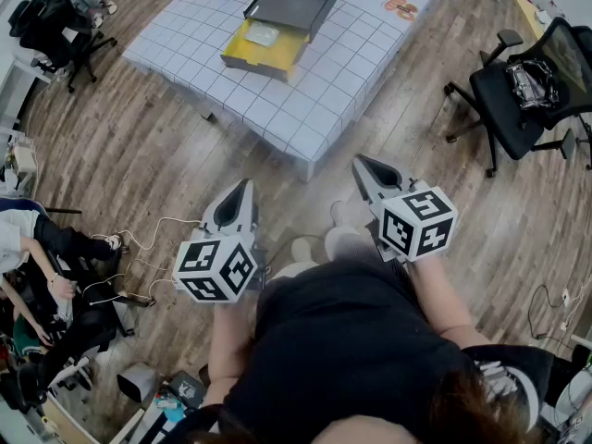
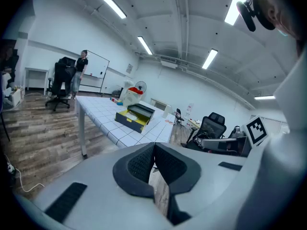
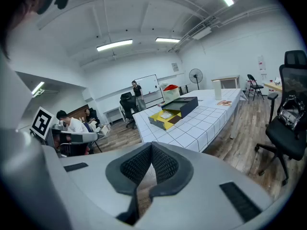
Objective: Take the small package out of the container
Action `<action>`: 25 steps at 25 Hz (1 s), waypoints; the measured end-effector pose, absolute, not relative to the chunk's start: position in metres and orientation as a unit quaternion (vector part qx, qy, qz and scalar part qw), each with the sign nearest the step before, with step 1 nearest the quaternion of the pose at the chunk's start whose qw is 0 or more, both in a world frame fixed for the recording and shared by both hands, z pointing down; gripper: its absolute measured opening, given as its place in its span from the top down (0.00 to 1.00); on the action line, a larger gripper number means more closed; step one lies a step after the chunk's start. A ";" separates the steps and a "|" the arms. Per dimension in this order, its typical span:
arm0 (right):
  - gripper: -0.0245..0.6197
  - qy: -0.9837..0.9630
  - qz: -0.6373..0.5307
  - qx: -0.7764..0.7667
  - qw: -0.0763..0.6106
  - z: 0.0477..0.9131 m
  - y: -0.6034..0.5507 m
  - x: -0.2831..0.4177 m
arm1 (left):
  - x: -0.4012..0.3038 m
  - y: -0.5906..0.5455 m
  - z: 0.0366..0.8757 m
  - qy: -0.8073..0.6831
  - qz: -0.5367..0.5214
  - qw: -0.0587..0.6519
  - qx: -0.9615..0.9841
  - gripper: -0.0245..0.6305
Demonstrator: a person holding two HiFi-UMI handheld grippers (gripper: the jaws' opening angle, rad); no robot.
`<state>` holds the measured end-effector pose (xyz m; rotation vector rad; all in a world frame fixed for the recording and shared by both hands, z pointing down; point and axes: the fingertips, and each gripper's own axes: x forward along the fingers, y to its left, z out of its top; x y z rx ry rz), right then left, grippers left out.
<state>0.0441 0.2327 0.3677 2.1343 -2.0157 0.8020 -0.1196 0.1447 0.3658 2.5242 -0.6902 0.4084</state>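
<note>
Nearest are the two tools, held low in front of the person and well short of the container. The left claw (image 1: 243, 186) is pressed together with nothing between its pads, as the left gripper view shows. The right claw (image 1: 360, 163) is likewise pressed together and empty. Both aim at the container, tilted a little downward, over bare wooden floor.

Beyond them stands the worktop (image 1: 344, 83), with its gridded white cover. The container (image 1: 277, 24) sits on it, well back from the corner that faces the claws. It is a dark box whose yellow tray sticks out on the side nearer the claws. The small package (image 1: 263, 34), pale and flat, lies in that yellow tray, untouched. Nothing has been reached yet, so the task looks to be at its very start.

Several things could go wrong from here:

- If a claw arrives pressed together, it would shove the package deeper or nudge the tray instead of taking hold.
- The package lies flat against the tray floor, so pads coming down steeply may scrape the tray or pinch its wall along with the package.
- The container looks light and unanchored. A one-sided push could slide it across the smooth cover, and the free claw could steady it.
- Loose cables (image 1: 153, 234) trail on the floor to the container's near left, a trip risk on the way in.
</note>
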 end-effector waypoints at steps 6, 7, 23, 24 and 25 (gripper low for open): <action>0.94 -0.665 0.268 0.695 0.047 0.369 0.224 0.050 | -0.112 0.140 0.364 -0.253 0.149 0.241 0.925 0.92; 0.94 -0.666 0.270 0.694 0.047 0.369 0.222 0.052 | -0.111 0.139 0.365 -0.254 0.149 0.241 0.925 0.92; 0.94 -0.696 0.287 0.656 0.052 0.373 0.189 0.081 | -0.078 0.121 0.367 -0.275 0.160 0.233 0.919 0.92; 0.94 -0.698 0.288 0.653 0.051 0.373 0.186 0.084 | -0.075 0.119 0.367 -0.276 0.161 0.234 0.918 0.92; 0.94 -0.701 0.289 0.650 0.050 0.372 0.184 0.086 | -0.071 0.117 0.368 -0.279 0.161 0.234 0.917 0.92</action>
